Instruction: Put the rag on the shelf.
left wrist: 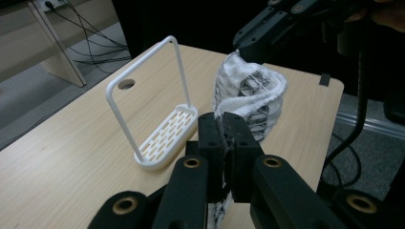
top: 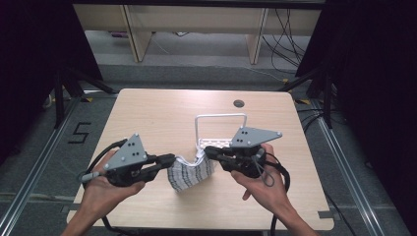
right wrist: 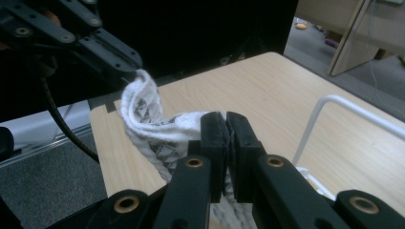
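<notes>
So from up top I've got both grippers on the same patterned cloth (top: 189, 174), a white rag with dark print, strung between them near the front middle of the wooden table (top: 147, 113). The left gripper (top: 169, 159) has its jaws pinched tight on the cloth's left upper edge, and the right gripper (top: 209, 151) is clamped on the right upper edge, so the fabric sags in a little hammock between the two tips with the lower part bunching down toward the tabletop. Can't tell from the high view if the bottom is actually resting on the wood. Just behind the cloth and the right gripper sits a white wire rack (top: 220, 129) with a slotted tray base and a tall loop handle standing upright. The left gripper view gives me the slotted tray properly, plus the round hole in the tabletop (left wrist: 126, 84) seen through the loop, and the other gripper biting the far end of the cloth. The right gripper view shows the fabric squeezed flat between its pads and just a bit of the rack's loop off to the side
</notes>
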A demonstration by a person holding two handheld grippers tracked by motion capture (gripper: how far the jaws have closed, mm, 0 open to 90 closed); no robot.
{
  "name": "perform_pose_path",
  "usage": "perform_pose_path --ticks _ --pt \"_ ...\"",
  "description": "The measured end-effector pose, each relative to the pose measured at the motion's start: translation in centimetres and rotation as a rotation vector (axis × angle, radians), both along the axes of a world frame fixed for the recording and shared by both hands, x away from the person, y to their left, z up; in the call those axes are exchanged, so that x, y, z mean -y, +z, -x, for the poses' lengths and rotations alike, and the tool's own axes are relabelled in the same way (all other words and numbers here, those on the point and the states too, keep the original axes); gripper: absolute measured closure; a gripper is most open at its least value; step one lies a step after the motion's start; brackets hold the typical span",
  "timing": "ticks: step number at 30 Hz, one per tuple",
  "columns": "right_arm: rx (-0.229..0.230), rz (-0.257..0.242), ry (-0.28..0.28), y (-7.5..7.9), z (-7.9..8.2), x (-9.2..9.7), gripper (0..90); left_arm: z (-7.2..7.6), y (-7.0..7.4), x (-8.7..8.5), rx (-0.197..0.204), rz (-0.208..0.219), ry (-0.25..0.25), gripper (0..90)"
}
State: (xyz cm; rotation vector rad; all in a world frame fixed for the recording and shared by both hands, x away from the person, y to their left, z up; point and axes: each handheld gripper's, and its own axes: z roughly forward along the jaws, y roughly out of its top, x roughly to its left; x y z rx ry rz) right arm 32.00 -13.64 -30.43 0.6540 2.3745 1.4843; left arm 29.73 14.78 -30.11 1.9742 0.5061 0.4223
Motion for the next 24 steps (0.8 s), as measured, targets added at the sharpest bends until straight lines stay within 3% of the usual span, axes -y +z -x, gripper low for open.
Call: perform_pose_path --ticks 2,6,10,12,24 --pt "0.009 -0.002 -0.016 1.0 0.2 0.7 87.2 -0.5 0.5 0.3 -0.007 -0.001 -0.001 86.4" --pt "0.016 -0.016 -0.031 1.5 0.1 1.6 87.2 -1.5 1.1 0.9 -0.017 0.014 -0.017 86.4" --pt "0.001 -0.036 -0.082 1.9 0.0 3.0 87.2 -2.4 1.6 1.6 -0.02 0.028 -0.017 86.4" --pt "0.024 -0.042 -0.097 2.2 -0.4 3.9 87.2 -2.9 1.9 2.0 -0.017 0.032 -0.02 86.4" --pt "0.018 -0.059 -0.17 3.3 -2.3 5.6 87.2 -5.8 3.6 4.5 -0.006 0.032 -0.011 86.5"
